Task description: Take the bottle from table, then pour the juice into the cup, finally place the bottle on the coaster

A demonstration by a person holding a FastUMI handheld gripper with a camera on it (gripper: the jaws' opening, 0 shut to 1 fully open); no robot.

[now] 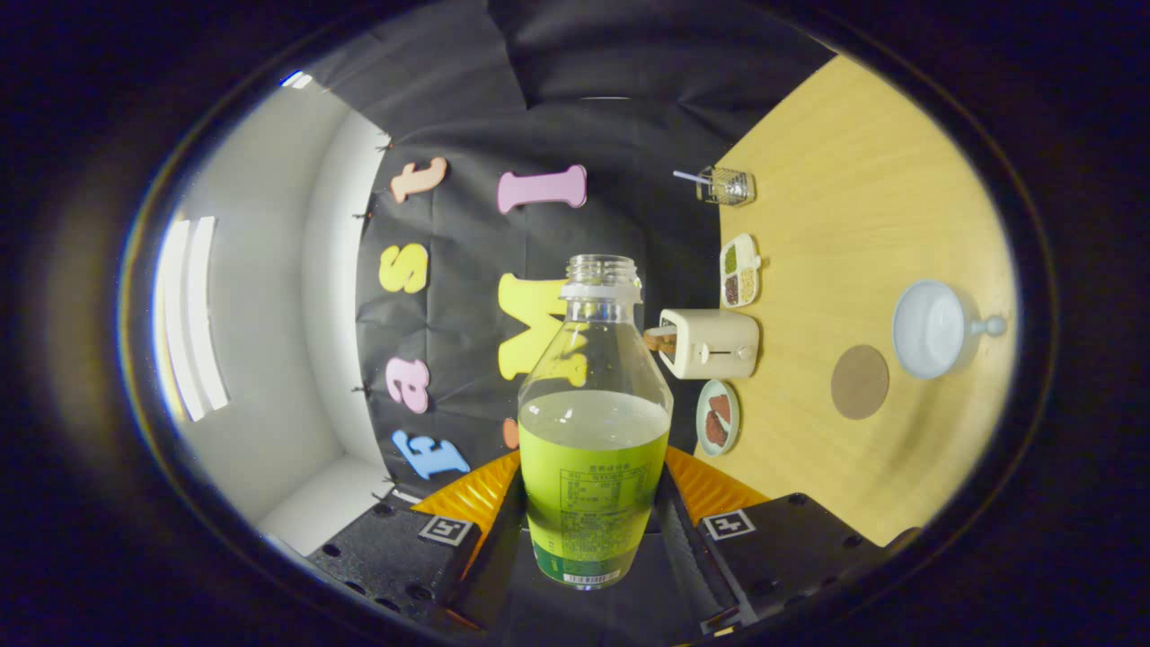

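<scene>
- My claw (593, 503) is closed on the bottle (595, 431): both fingers press its labelled lower body, one on each flank, ribbed pads against the plastic.
- Bottle: clear plastic, rounded shoulders tapering to a threaded neck, no cap, white ring below the thread. Held clear of the desk. Green-yellow juice fills the lower half; its surface sits just under the shoulder.
- The view is rolled, so the desk (853, 180), pale wood-grain laminate, stands on edge beyond the right finger.
- Cup (934, 328): white, smooth, round, with a knobbed handle, on the desk.
- Coaster (860, 382): flat brown disc, matte, just beside the cup, not touching it.
- Nearer the cloth wall: cream toaster (710, 343), small plate (717, 416) with brown pieces, divided dish (739, 270), patterned glass (726, 185) with a straw.
</scene>
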